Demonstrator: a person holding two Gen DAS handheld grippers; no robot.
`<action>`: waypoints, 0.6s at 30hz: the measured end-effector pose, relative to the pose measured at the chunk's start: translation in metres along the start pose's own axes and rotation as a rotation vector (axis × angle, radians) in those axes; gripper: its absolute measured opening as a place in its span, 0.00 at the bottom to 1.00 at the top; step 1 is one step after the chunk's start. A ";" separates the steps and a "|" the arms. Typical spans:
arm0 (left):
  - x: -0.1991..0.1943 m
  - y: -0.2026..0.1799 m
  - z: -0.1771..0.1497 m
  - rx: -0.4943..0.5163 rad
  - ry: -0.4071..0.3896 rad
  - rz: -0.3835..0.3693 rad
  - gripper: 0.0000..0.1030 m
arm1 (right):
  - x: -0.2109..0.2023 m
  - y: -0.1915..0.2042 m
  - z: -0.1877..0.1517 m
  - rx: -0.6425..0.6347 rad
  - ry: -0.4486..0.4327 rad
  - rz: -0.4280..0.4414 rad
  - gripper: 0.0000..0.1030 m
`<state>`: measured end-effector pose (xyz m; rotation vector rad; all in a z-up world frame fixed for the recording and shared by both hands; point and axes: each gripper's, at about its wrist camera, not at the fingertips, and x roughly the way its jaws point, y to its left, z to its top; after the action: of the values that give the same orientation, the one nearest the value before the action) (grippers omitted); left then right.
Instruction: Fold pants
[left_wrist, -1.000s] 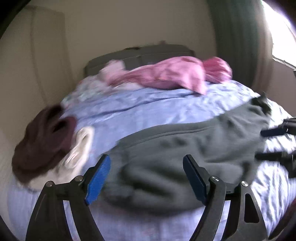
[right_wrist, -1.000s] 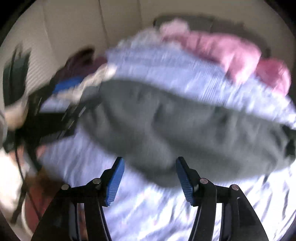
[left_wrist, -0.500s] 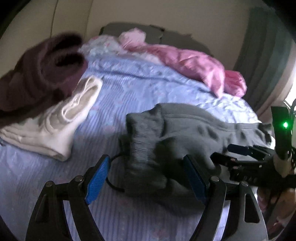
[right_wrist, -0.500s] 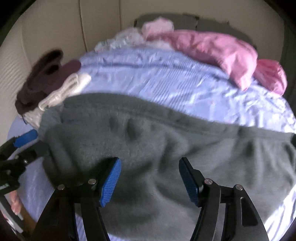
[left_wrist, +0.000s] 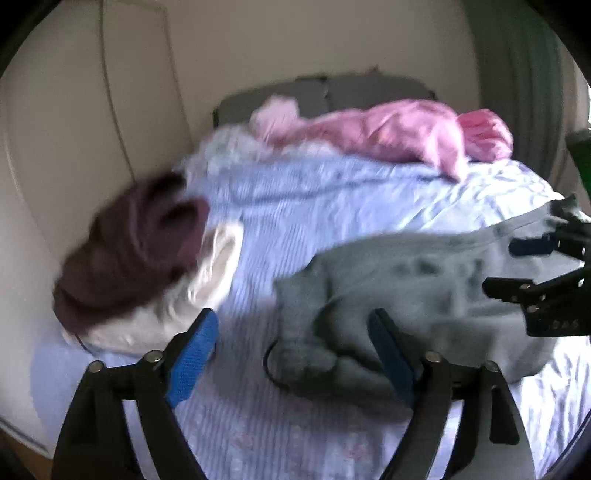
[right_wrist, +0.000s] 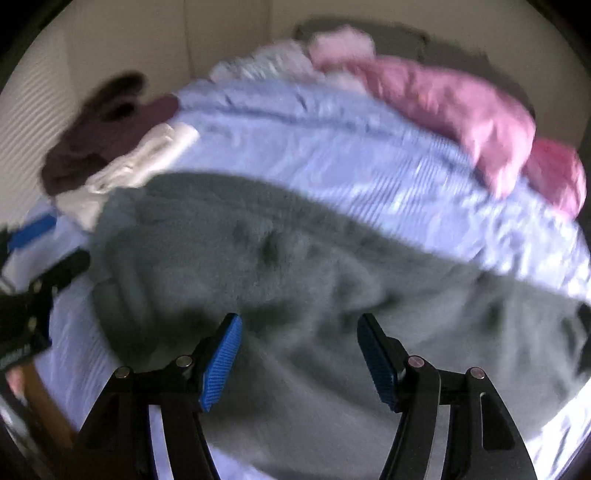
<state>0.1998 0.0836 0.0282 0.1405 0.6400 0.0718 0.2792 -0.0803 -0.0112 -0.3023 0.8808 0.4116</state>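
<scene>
Two handheld grippers with blue pads hover over a bed. On the left, the left gripper (left_wrist: 291, 354) has its jaws spread wide; they have just been opening further, and nothing is clamped between them. One blue pad hangs over bare sheet, the other over the bunched near end of the grey pants (left_wrist: 406, 288). Opposite it, the right gripper (right_wrist: 299, 360) also stands with its jaws apart, poised above the middle of the pants, and its pads do not press the fabric.

Those pants are a thick, fleecy grey pair lying lengthwise across the near part of the lavender bedsheet (left_wrist: 314, 206), with one end crumpled into folds by the left gripper. A dark cord (left_wrist: 271, 369) loops out from that crumpled end onto the sheet.

Well apart, at the bed's left edge, a maroon garment (left_wrist: 136, 251) rests on a cream garment (left_wrist: 207, 280). A pink garment (left_wrist: 399, 133) sprawls near the grey headboard (left_wrist: 332, 90). Both views are blurred.
</scene>
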 end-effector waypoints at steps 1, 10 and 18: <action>-0.007 -0.005 0.006 0.000 -0.010 -0.018 0.85 | -0.016 -0.004 -0.003 -0.026 -0.035 -0.010 0.67; -0.022 -0.136 0.055 0.028 -0.040 -0.242 0.85 | -0.112 -0.167 -0.062 0.260 -0.280 -0.118 0.88; 0.018 -0.276 0.071 0.050 0.007 -0.309 0.85 | -0.121 -0.347 -0.140 0.695 -0.362 -0.239 0.88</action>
<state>0.2638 -0.1949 0.0317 0.0879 0.6646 -0.2419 0.2775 -0.4717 0.0309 0.3013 0.5758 -0.0770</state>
